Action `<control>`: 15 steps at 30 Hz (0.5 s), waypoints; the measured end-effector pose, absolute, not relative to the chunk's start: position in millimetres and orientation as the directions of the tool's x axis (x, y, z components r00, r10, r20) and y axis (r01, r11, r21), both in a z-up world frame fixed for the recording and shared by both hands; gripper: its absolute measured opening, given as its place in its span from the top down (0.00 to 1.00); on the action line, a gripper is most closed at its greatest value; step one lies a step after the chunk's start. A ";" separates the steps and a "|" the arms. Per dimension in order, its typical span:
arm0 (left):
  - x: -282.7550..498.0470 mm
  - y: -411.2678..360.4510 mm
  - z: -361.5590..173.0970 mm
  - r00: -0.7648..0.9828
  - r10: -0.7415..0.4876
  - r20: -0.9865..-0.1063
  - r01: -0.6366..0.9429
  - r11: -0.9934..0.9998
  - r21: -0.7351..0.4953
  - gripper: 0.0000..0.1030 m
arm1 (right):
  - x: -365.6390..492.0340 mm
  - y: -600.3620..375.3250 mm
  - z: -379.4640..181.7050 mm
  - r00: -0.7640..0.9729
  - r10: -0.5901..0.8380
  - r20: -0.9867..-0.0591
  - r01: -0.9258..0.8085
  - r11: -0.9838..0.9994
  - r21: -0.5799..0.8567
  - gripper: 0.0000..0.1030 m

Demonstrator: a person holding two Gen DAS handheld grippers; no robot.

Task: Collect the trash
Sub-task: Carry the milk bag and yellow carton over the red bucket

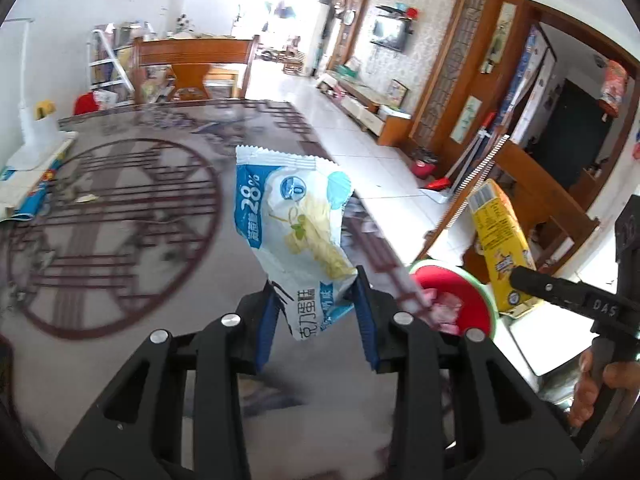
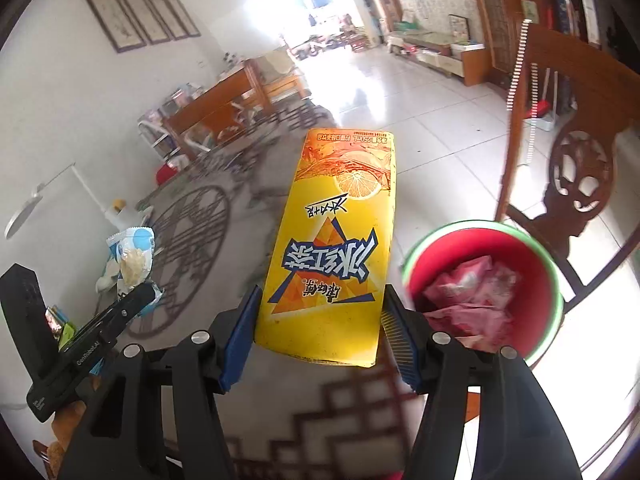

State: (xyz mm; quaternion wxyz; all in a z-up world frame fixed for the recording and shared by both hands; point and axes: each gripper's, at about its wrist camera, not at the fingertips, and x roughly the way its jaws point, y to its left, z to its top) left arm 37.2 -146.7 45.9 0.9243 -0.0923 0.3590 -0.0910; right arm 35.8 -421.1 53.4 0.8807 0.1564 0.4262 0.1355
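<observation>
- Left gripper (image 1: 316,312): jaws narrow, blue pads pinching the lower end of a white-and-blue snack wrapper (image 1: 298,220). The wrapper stands up and away from the fingers, crumpled, held above the dark patterned table (image 1: 120,208).
- Right gripper (image 2: 320,328): jaws set wider, clamped on both sides of a yellow drink carton (image 2: 332,248) near its base. The carton points forward along the fingers, printed face toward the camera, orange-slice artwork at the far end.
- Left wrist view catches the same carton (image 1: 498,240) off to the right, tilted, gripped by the right gripper's black finger; a hand (image 1: 600,384) on that tool's handle shows at the lower right edge.
- Right wrist view catches the wrapper (image 2: 132,260) at left, in the left gripper's black finger.
- Red bin (image 2: 548,280) with green rim sits just right of the carton, at the table's edge, pink wrappers (image 2: 472,296) inside. Same bin (image 1: 476,300) lies between both held items in the left view.
- Neither item touches the bin.
</observation>
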 end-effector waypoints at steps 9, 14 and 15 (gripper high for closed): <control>54.7 -214.2 33.7 0.643 -0.350 -0.681 0.209 0.936 -0.284 0.67 | 27.3 -477.6 29.8 0.603 0.320 -0.730 0.002 0.915 0.403 0.44; 67.7 -255.3 24.0 0.585 -0.404 -0.703 0.280 0.915 -0.292 0.67 | 27.3 -498.8 15.6 0.599 0.291 -0.746 0.056 0.914 0.401 0.44; 69.3 -260.0 22.6 0.577 -0.411 -0.706 0.289 0.911 -0.295 0.67 | 27.5 -502.0 13.5 0.598 0.285 -0.750 0.064 0.915 0.399 0.44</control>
